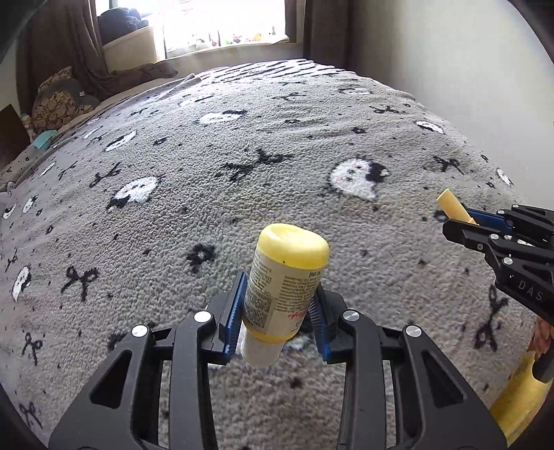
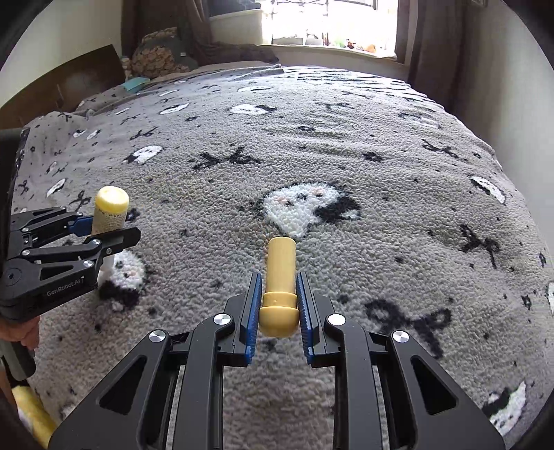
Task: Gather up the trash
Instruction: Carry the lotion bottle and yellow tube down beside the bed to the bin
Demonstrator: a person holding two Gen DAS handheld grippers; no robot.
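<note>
My left gripper (image 1: pixel 278 304) is shut on a yellow bottle (image 1: pixel 284 277) with a printed label, held above the grey bed blanket (image 1: pixel 242 145). The same bottle (image 2: pixel 109 211) and the left gripper (image 2: pixel 104 230) show at the left of the right wrist view. My right gripper (image 2: pixel 277 308) is shut on a tan plastic tube (image 2: pixel 280 277) with a rounded cap, pointing away from me. The tube (image 1: pixel 452 207) and the right gripper (image 1: pixel 464 221) show at the right edge of the left wrist view.
The blanket has white ghost and black bow patterns. Pillows (image 1: pixel 59 100) lie at the far left by brown curtains (image 1: pixel 86 45). A window (image 2: pixel 329 24) is beyond the bed. A white wall (image 1: pixel 450 69) runs along the right. A yellow object (image 1: pixel 519 401) is at the lower right.
</note>
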